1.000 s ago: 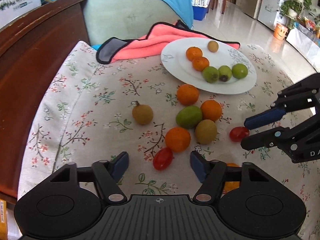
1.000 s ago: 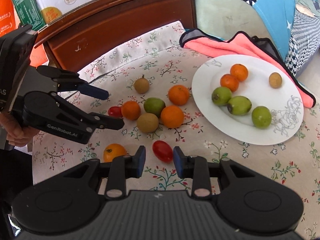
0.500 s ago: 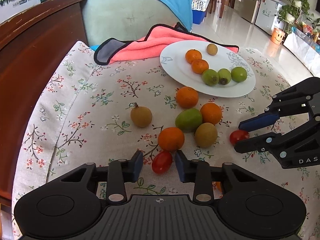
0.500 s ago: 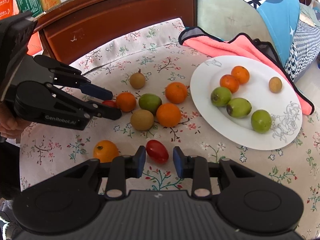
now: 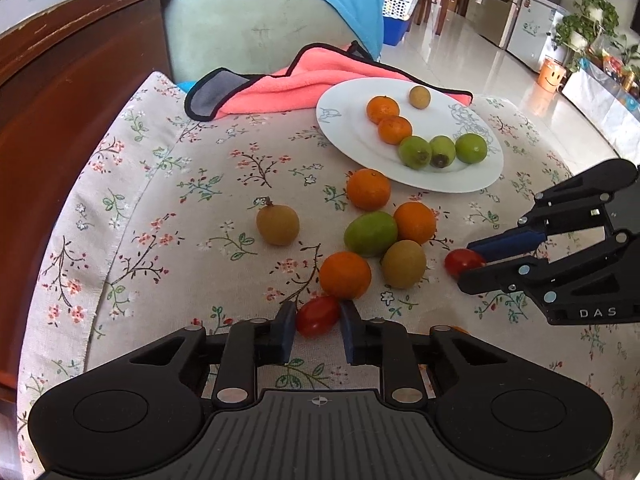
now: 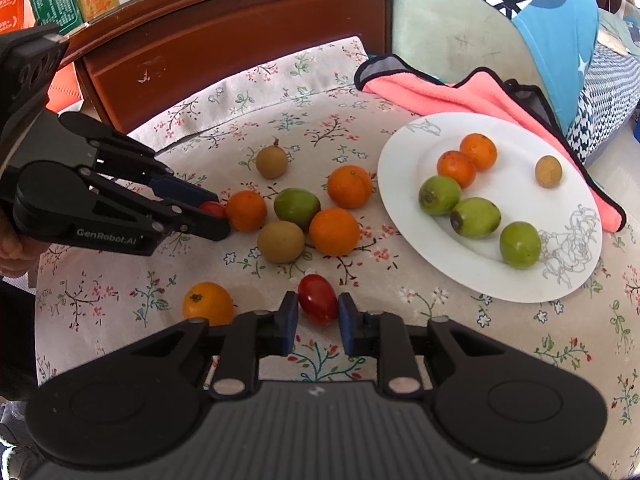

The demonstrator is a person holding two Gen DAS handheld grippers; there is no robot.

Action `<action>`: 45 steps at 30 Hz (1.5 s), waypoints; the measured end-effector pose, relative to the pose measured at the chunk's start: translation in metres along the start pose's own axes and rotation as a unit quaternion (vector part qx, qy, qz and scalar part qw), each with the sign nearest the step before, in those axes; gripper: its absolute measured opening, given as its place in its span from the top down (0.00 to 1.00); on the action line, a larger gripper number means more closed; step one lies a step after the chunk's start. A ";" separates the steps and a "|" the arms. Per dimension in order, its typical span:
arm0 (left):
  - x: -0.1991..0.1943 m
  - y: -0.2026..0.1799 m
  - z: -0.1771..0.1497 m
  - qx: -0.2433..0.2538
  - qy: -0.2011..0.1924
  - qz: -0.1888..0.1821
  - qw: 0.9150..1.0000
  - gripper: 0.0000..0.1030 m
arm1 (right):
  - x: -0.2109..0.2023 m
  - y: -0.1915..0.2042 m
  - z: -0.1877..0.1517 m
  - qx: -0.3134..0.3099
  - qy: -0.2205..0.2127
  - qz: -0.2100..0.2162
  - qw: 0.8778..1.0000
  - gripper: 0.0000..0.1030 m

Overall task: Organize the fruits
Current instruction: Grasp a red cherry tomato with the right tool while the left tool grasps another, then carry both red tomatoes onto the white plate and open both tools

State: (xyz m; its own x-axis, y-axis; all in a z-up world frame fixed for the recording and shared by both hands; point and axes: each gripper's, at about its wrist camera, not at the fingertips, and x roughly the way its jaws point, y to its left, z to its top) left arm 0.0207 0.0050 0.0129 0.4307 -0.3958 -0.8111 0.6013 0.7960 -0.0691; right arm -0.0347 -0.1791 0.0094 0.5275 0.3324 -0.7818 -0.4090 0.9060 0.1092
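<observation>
A white plate (image 5: 348,128) (image 6: 400,184) holds two oranges, three green fruits and a small brown one. Loose oranges, a green fruit (image 5: 370,234) and brown fruits lie on the floral cloth. My left gripper (image 5: 318,322) is shut on a red cherry tomato (image 5: 318,315), which rests on the cloth; it shows in the right wrist view (image 6: 212,209). My right gripper (image 6: 318,310) is closed around a second red cherry tomato (image 6: 318,298), also seen in the left wrist view (image 5: 460,261).
A pink towel (image 5: 304,88) lies behind the plate. A dark wooden headboard (image 6: 224,36) runs along the far left. One orange (image 6: 208,304) lies apart near my right gripper. The table edge drops to a tiled floor on the right.
My left gripper moved forward and closed from wide open onto the red tomato. My right gripper moved forward until its tomato sat between the pads.
</observation>
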 end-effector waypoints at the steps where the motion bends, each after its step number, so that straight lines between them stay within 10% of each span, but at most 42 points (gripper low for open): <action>1: 0.000 -0.001 0.000 0.001 0.002 0.002 1.000 0.80 | 0.000 0.000 0.000 0.001 0.000 0.000 1.000 0.79; 25: -0.036 -0.020 0.054 -0.014 -0.098 0.000 0.995 0.80 | -0.039 -0.039 0.021 0.077 -0.079 -0.020 0.994 0.80; 45: 0.033 -0.061 0.112 -0.049 -0.109 -0.020 0.993 0.79 | -0.048 -0.113 0.028 0.203 -0.118 -0.105 0.966 0.80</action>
State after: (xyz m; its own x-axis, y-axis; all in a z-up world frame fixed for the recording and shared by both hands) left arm 0.0732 -0.1081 0.0551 0.5505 -0.5086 -0.6620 0.5563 0.8148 -0.1633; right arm 0.0072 -0.2904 0.0515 0.7419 0.1364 -0.6565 0.0269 0.9722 0.2324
